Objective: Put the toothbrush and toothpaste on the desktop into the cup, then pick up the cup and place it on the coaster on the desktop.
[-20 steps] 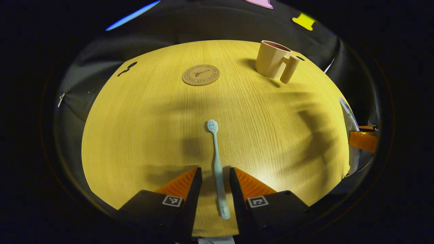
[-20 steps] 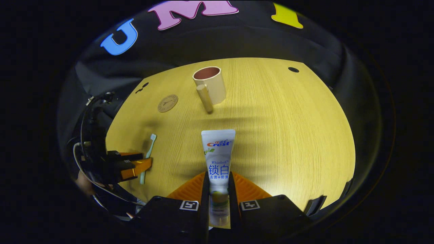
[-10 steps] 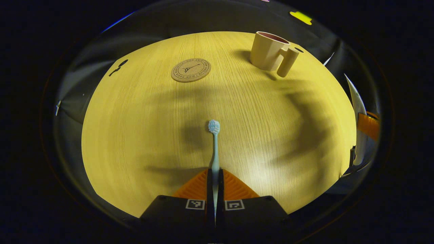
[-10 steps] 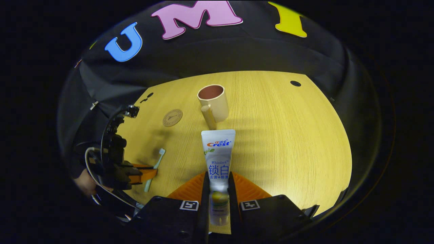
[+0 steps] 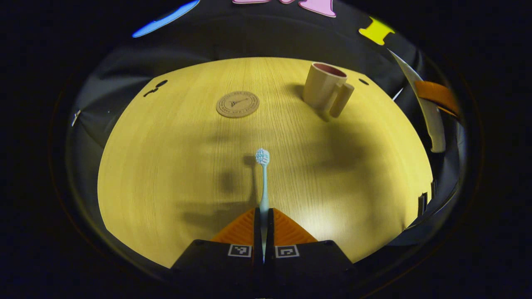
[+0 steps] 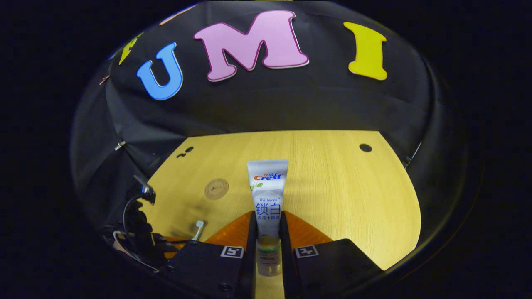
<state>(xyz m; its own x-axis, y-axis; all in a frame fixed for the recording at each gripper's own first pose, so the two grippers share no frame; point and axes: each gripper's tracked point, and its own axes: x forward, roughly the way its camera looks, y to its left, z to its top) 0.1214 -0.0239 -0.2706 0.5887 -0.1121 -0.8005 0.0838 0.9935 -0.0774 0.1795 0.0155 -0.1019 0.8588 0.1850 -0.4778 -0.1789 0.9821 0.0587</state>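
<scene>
I am holding the left gripper (image 5: 263, 216) low over the wooden desktop (image 5: 166, 166), pointing along the board toward its far edge. Its two fingers are pressed together on the handle of the pale blue toothbrush (image 5: 263, 182), which is sticking straight out ahead of them with the bristle head at the far end, casting a shadow on the wood below. Beyond it, the round cork coaster (image 5: 237, 104) is lying flat on the desktop, and the beige cup (image 5: 322, 86) is standing upright to the right of it, well apart, with its thick handle turned toward me.

I am carrying the right gripper (image 6: 268, 222) higher and tilted more level, so the booth's wall is taking up the upper half of the right gripper view. Its fingers are clamped on the lower part of the white toothpaste tube (image 6: 267, 195), cap end nearest the camera, flat crimped end pointing forward and up. The coaster (image 6: 216, 188) is showing to the left of the tube. At the lower left of that view, the left gripper (image 6: 176, 241) is showing with the toothbrush (image 6: 198, 229) head poking out. At the right edge of the left gripper view, the toothpaste tube (image 5: 428, 112) is showing raised, with one finger (image 5: 436, 94) of the right gripper across it.
</scene>
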